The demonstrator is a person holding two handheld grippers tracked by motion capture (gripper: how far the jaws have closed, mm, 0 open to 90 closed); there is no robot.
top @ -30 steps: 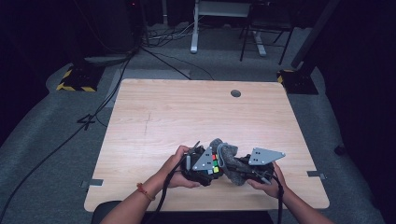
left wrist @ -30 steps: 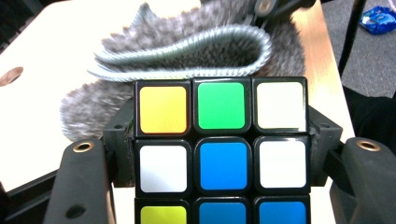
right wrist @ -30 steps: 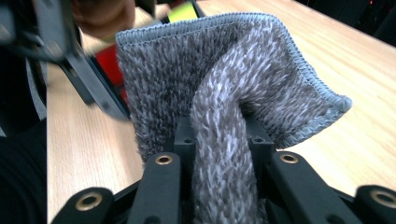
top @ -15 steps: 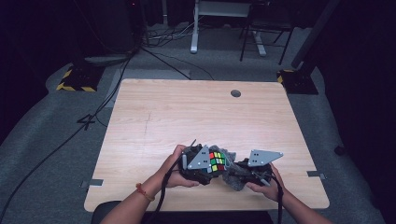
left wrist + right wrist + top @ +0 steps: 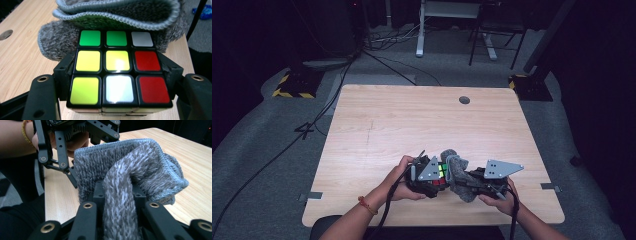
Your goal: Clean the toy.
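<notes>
Left gripper (image 5: 439,175) jaws clamp puzzle cube (image 5: 117,67); right gripper (image 5: 462,181) jaws pinch grey cloth (image 5: 130,180) touching cube, near table (image 5: 422,125) front edge.

Cube (image 5: 117,72) bottom cut off by frame; cloth (image 5: 130,182) hides right gripper tips.

Wood table (image 5: 412,125), light grain, round grommet hole (image 5: 464,100) nr far edge. Grey carpet floor (image 5: 272,150) w/ black cables (image 5: 377,50). Yellow-black hazard-striped base (image 5: 292,90) far left. White desk legs (image 5: 419,30) and chair (image 5: 492,35) in dark bkgd.
</notes>
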